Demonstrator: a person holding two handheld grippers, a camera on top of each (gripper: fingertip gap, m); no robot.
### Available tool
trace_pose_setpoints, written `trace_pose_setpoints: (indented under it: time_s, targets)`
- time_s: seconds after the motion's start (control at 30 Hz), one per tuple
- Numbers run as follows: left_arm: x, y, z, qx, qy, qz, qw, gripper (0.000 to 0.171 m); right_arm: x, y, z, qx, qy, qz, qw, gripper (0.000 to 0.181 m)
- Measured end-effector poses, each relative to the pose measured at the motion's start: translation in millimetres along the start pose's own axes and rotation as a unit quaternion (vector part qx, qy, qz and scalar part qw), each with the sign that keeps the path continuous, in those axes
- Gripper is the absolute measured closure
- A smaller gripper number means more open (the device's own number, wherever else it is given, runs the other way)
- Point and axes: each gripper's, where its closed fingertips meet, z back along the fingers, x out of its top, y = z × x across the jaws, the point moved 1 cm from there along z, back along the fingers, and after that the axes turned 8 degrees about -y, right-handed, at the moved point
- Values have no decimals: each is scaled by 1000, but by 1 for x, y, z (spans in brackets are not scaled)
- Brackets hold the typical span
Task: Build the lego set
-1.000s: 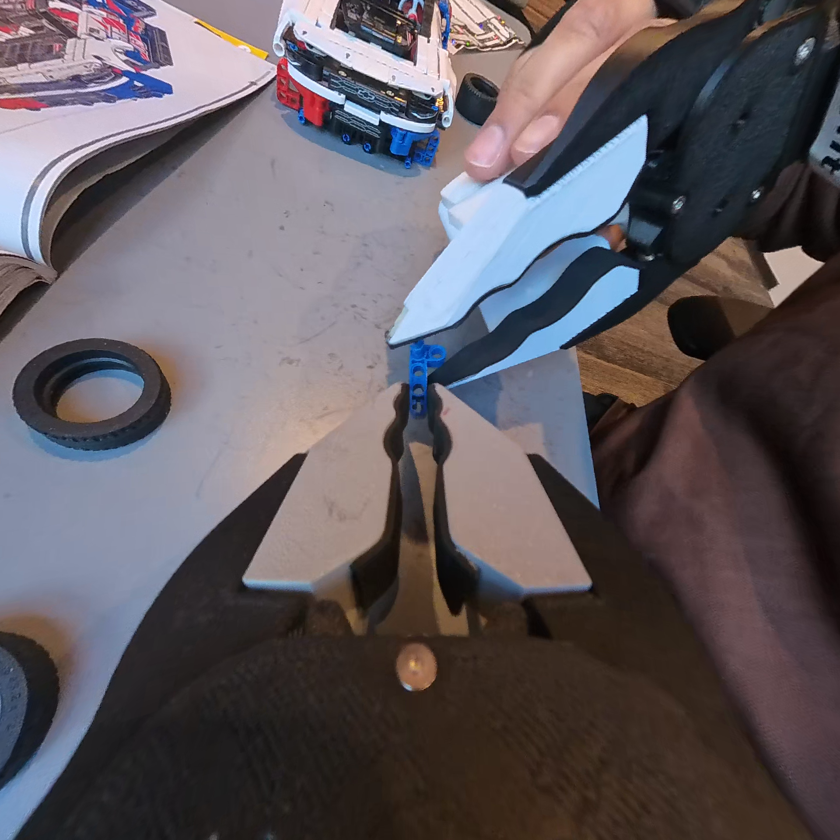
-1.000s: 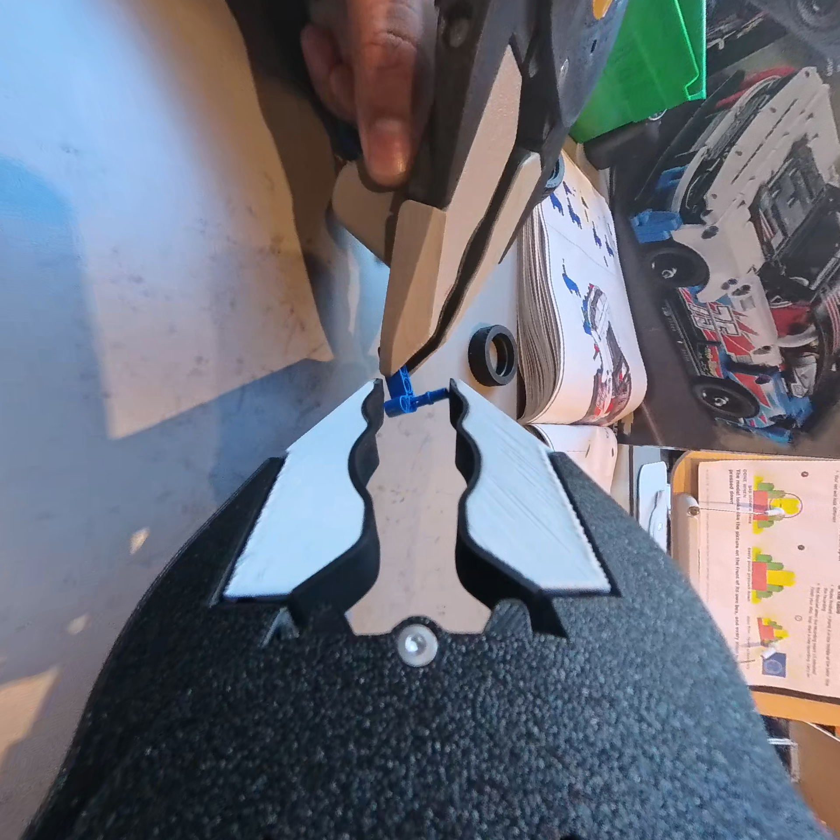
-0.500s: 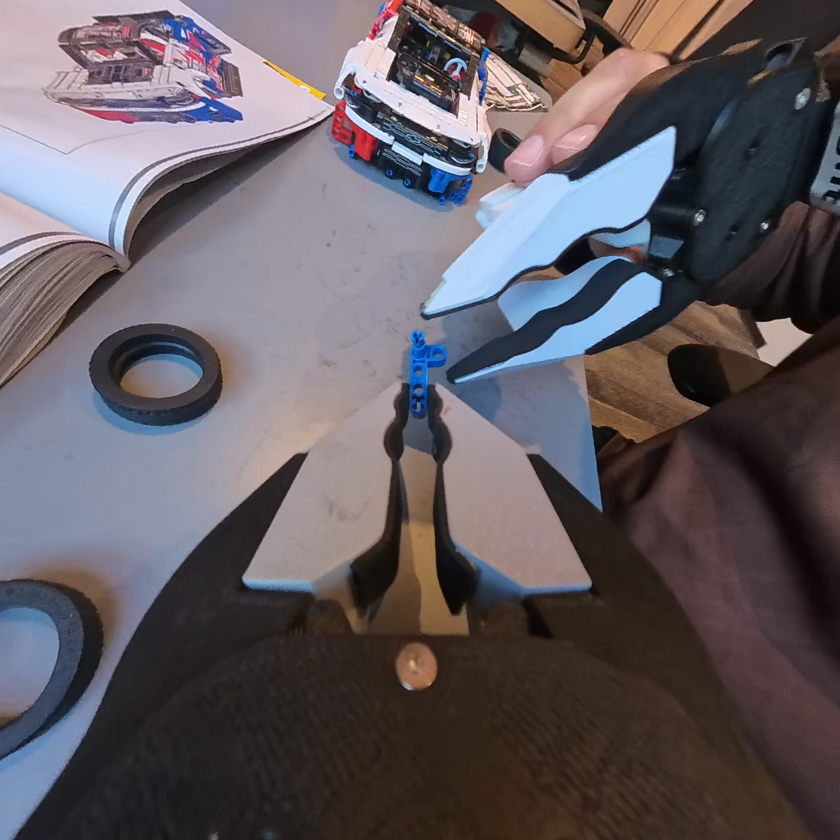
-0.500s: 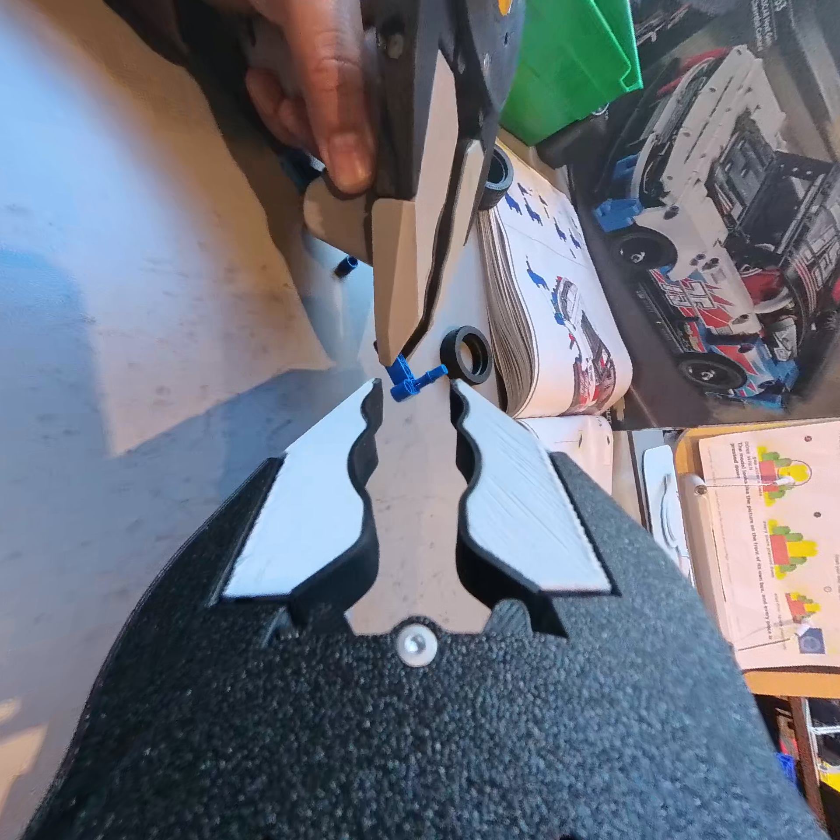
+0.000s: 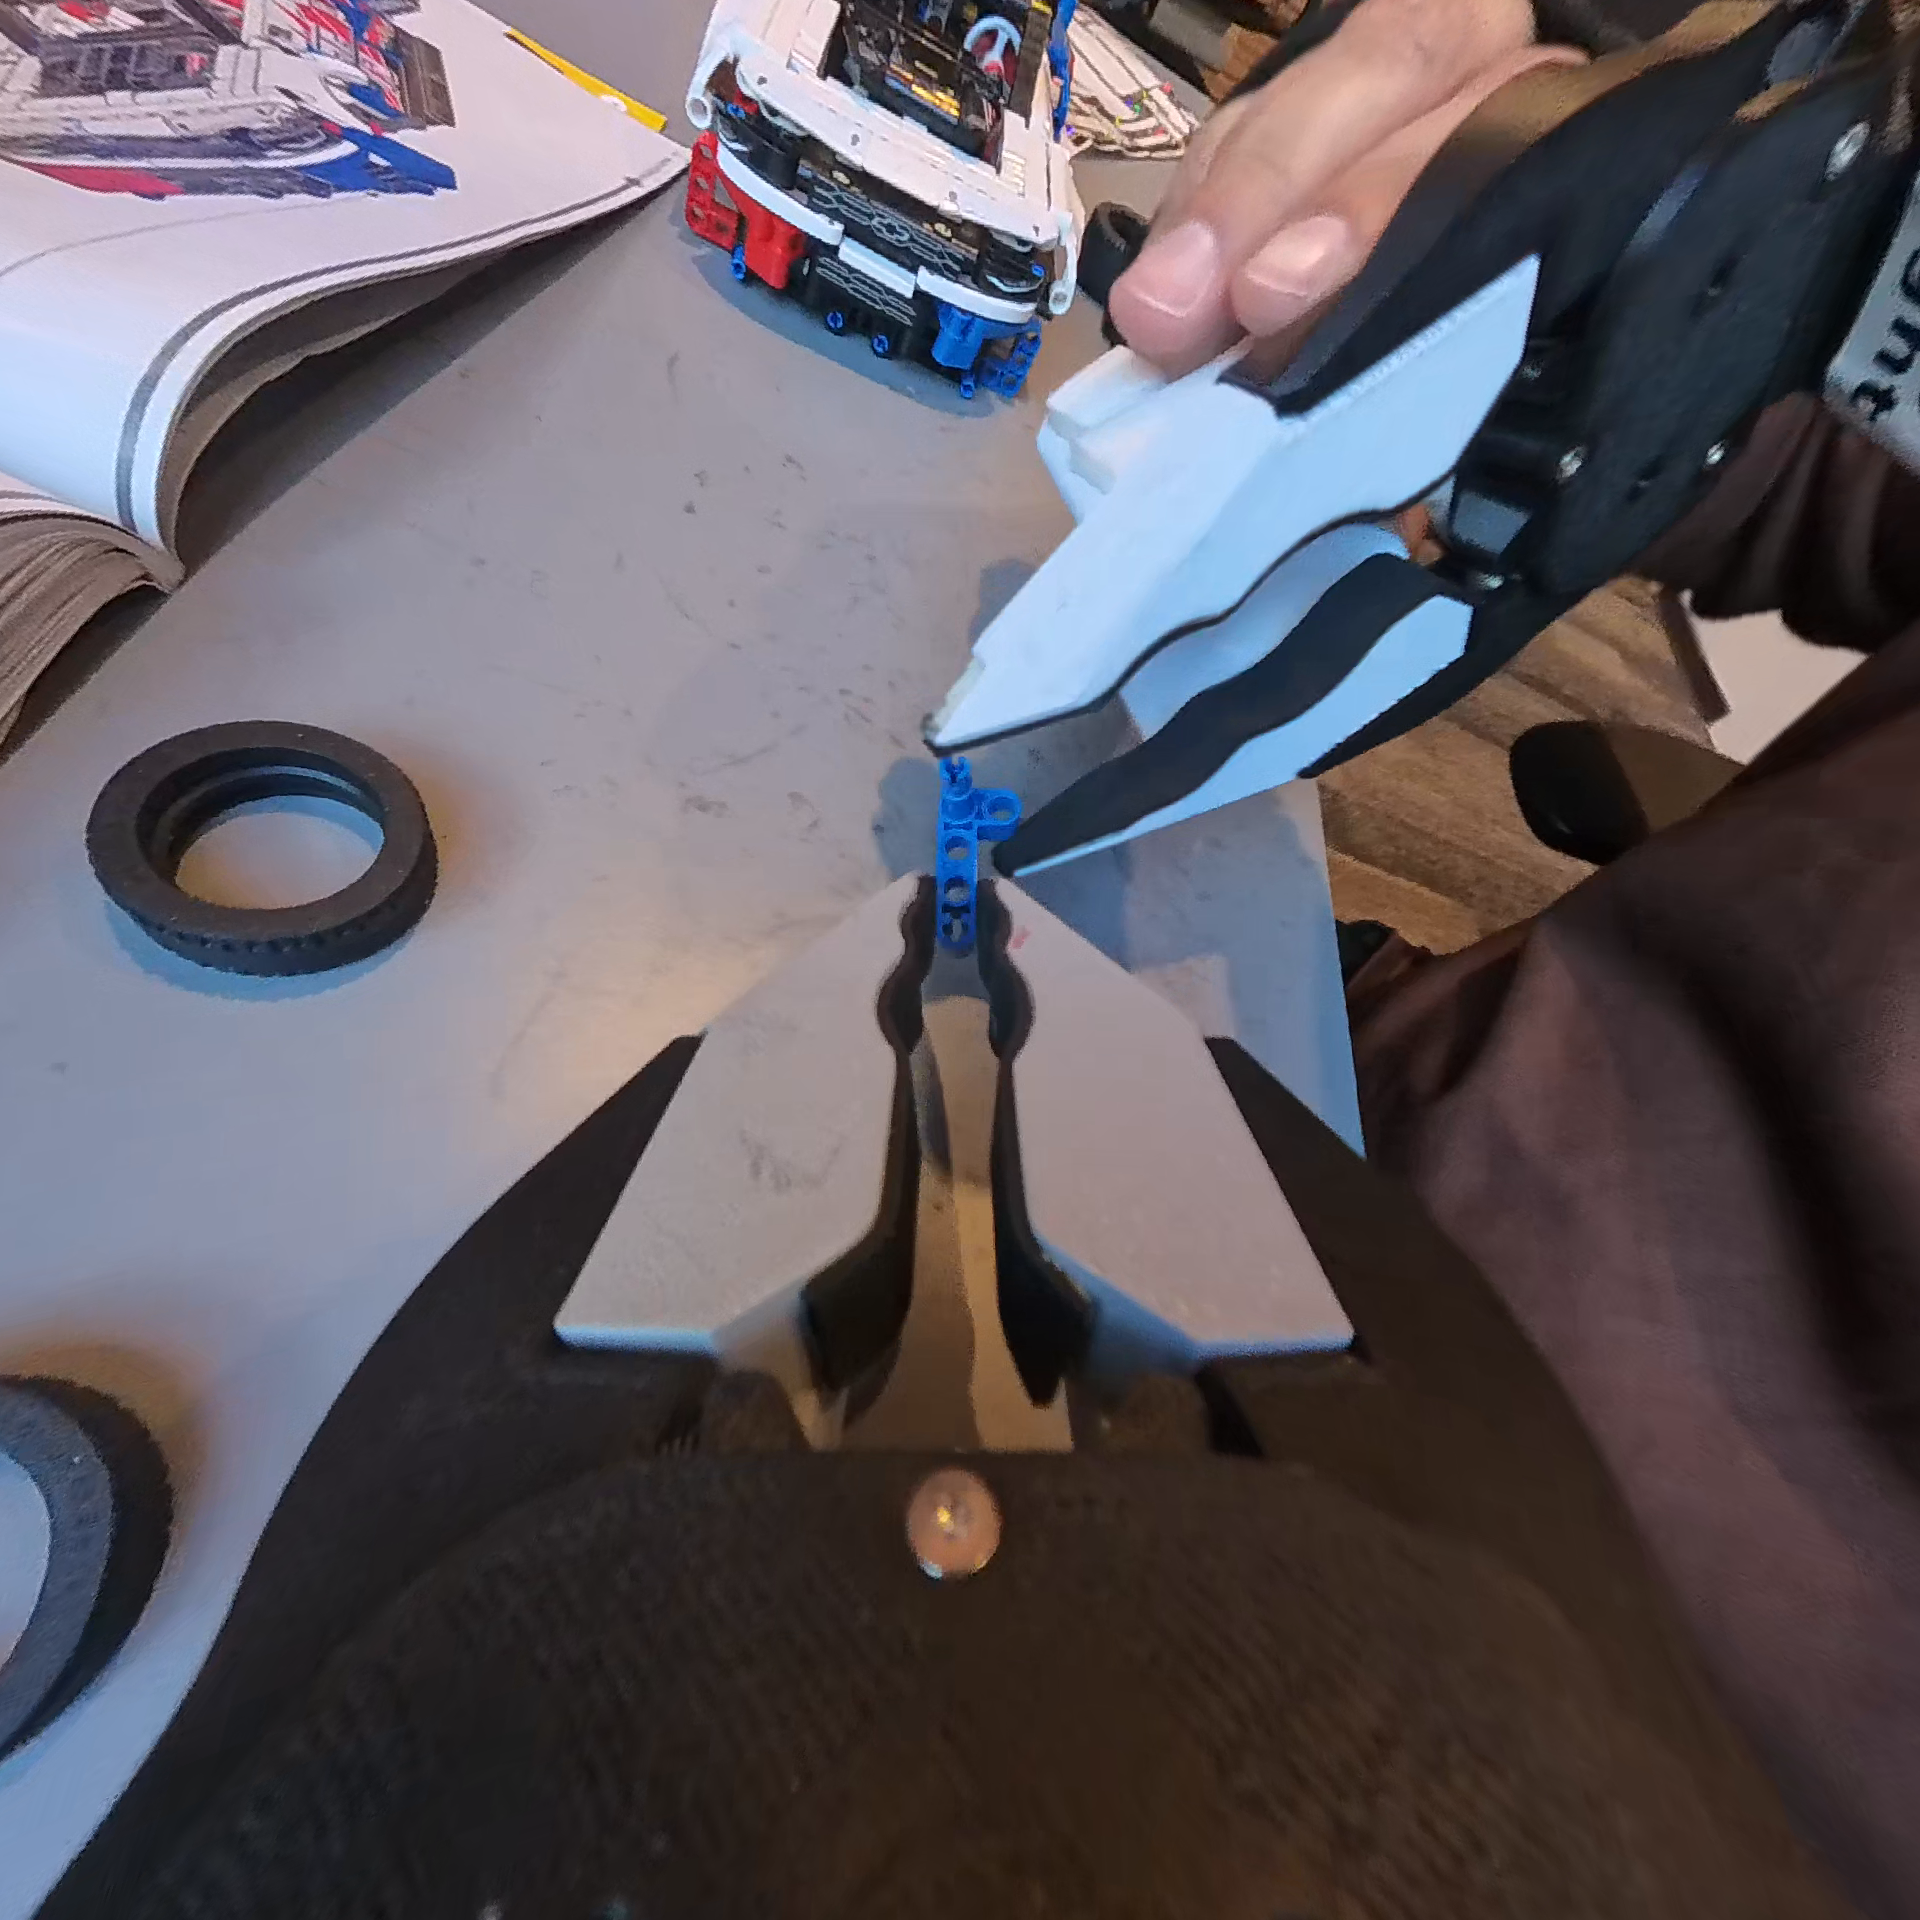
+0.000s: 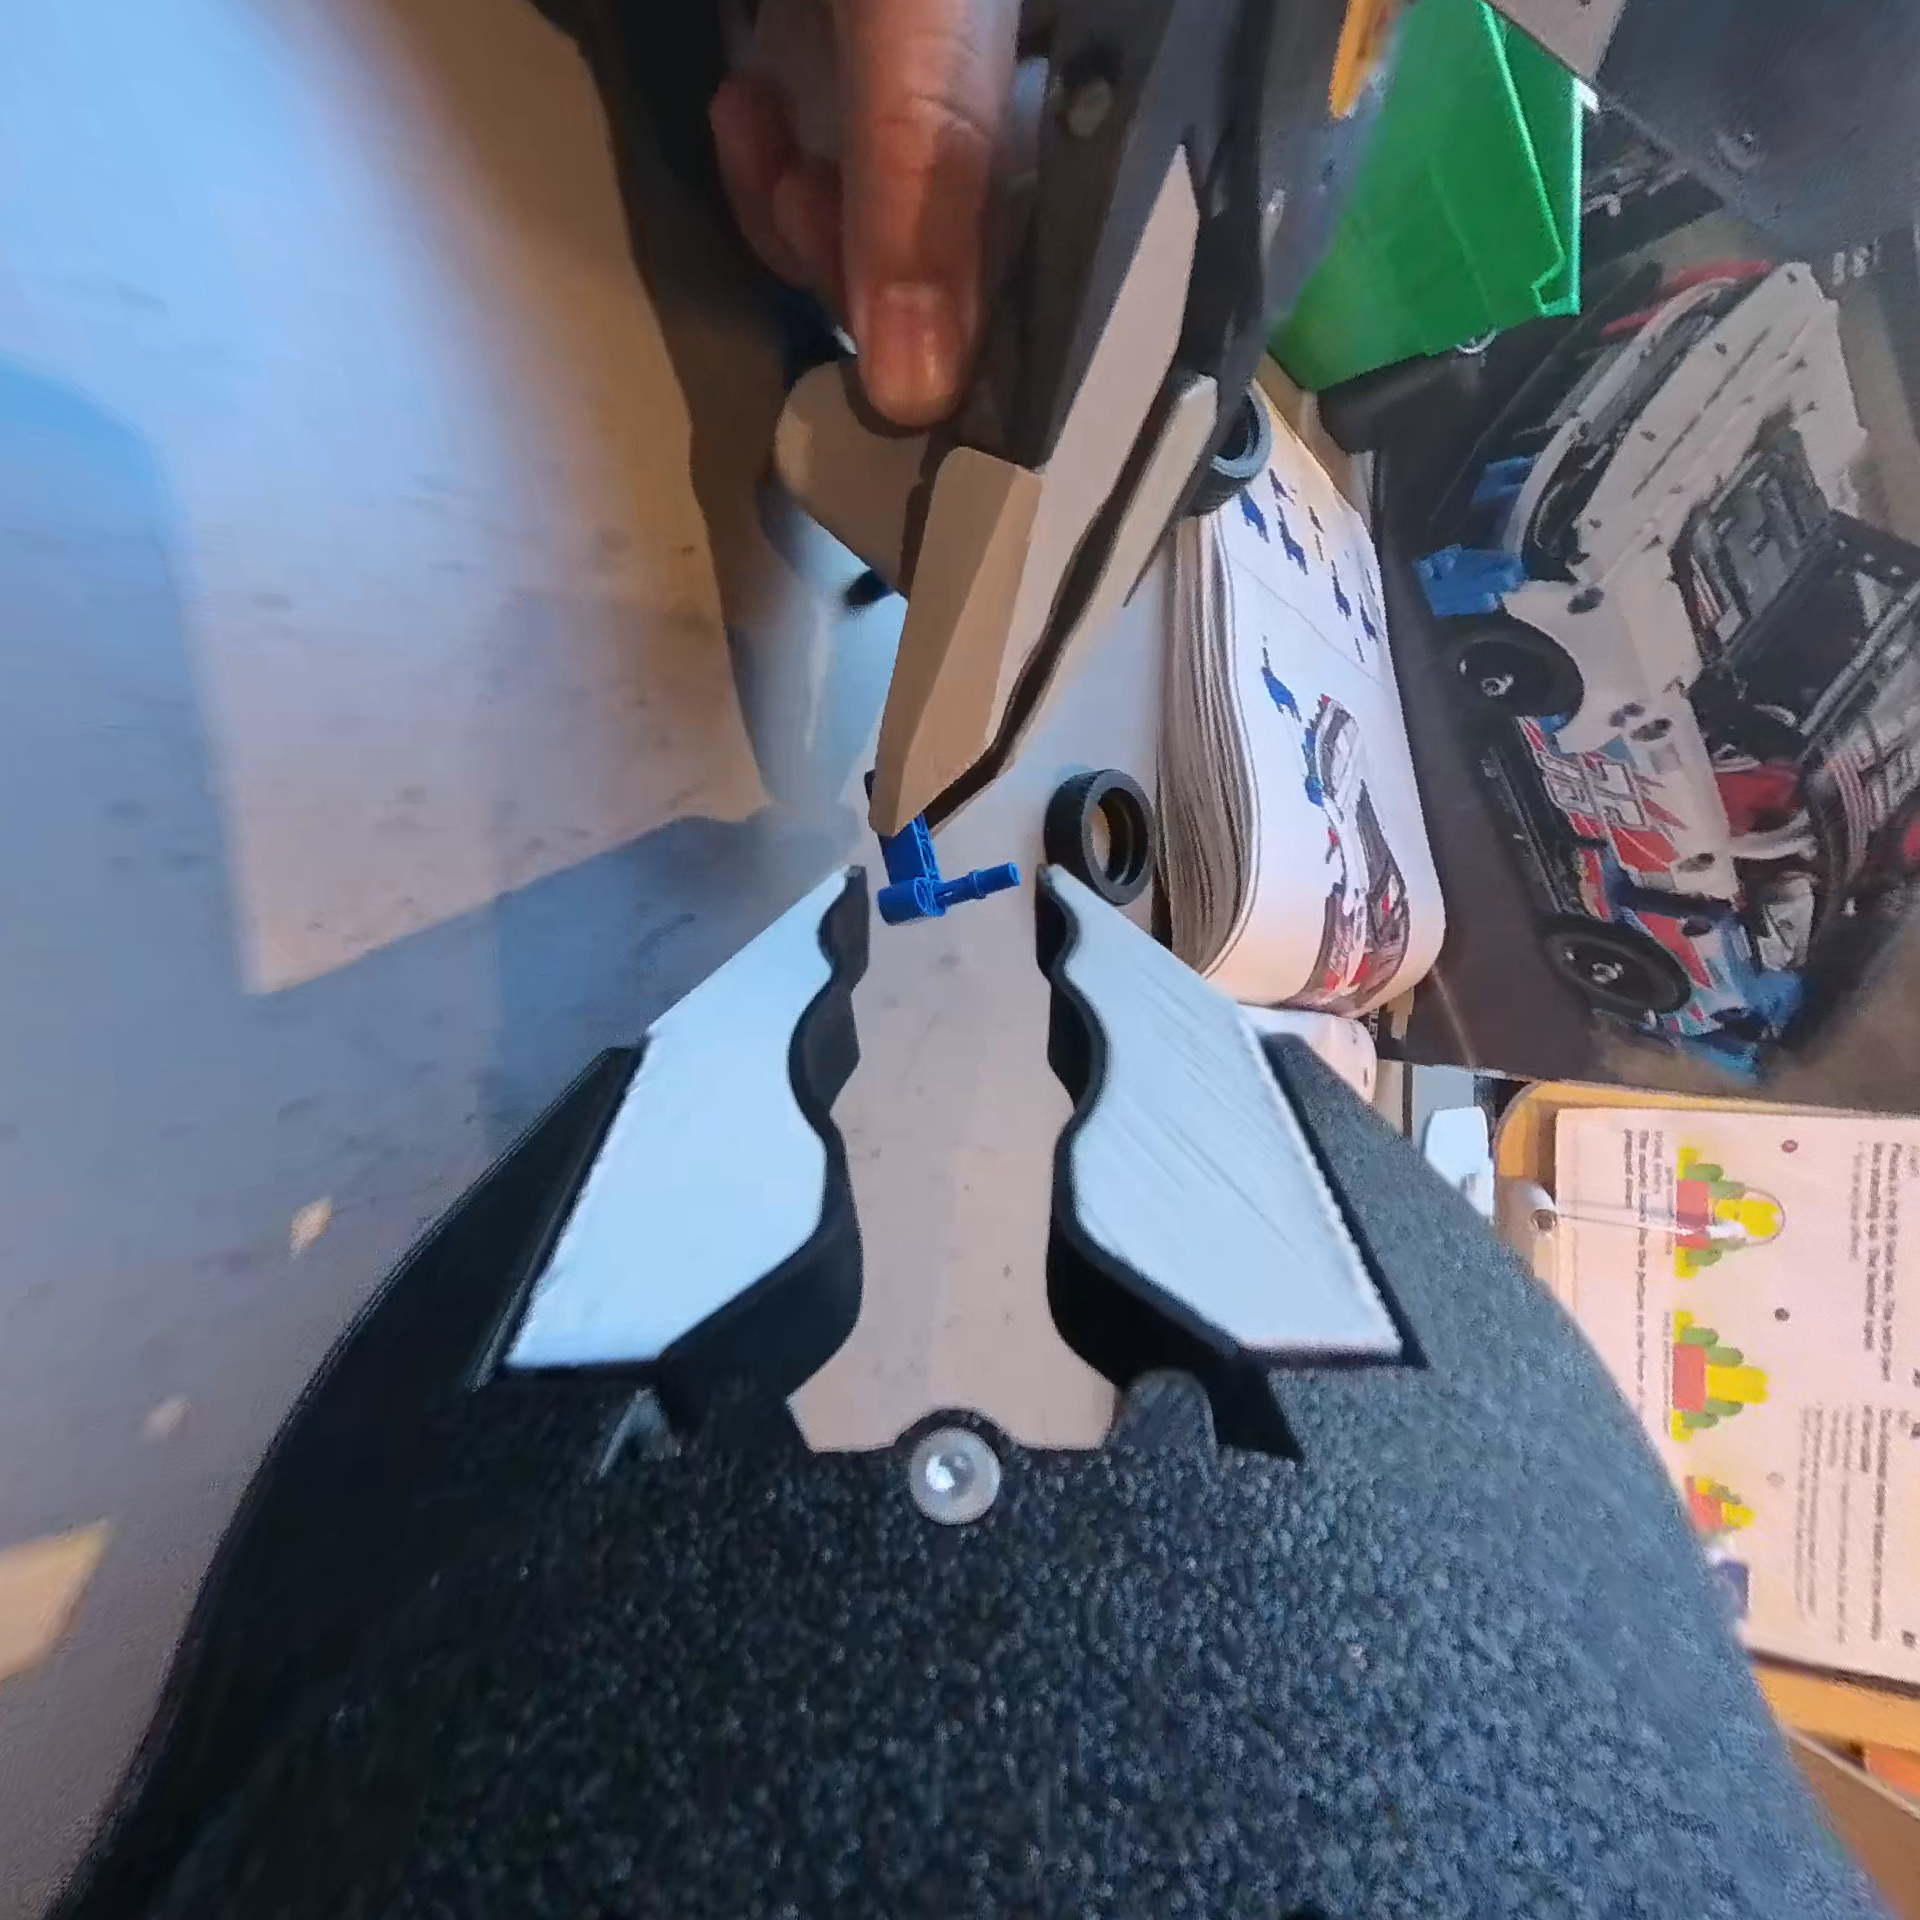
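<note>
Above the grey table [image 5: 582, 623], the left gripper [image 5: 954, 896] pinches a small blue piece [image 5: 961, 852] at its fingertips, the piece sticking up past them. Just beside it, the right gripper [image 5: 966, 805] hangs with its fingers spread, one tip above the piece and one by its side, grasping nothing. Well apart stand the car [image 5: 894, 197], an open booklet [image 5: 239, 239] and a black tyre [image 5: 260, 847]. Another tyre [image 5: 73, 1538] lies at the near left edge.
</note>
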Motion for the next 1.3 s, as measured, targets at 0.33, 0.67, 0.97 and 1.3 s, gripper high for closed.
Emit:
trace_pose_setpoints:
  time_s: [0.33, 0.67, 0.97, 1.3]
  targets:
    - [-3, -15, 0, -36, 14, -38, 999, 167, 10, 12, 8, 59, -28, 19, 998, 153]
    - [2, -28, 8, -109, -2, 26, 994, 167, 23, 11, 15, 56, -61, 10, 997, 154]
    - [4, -30, 12, -122, -9, 36, 992, 167, 26, 10, 17, 61, -67, -39, 995, 156]
    - [11, -27, 17, -127, -35, 58, 990, 168, 26, 7, 14, 78, -78, -85, 990, 165]
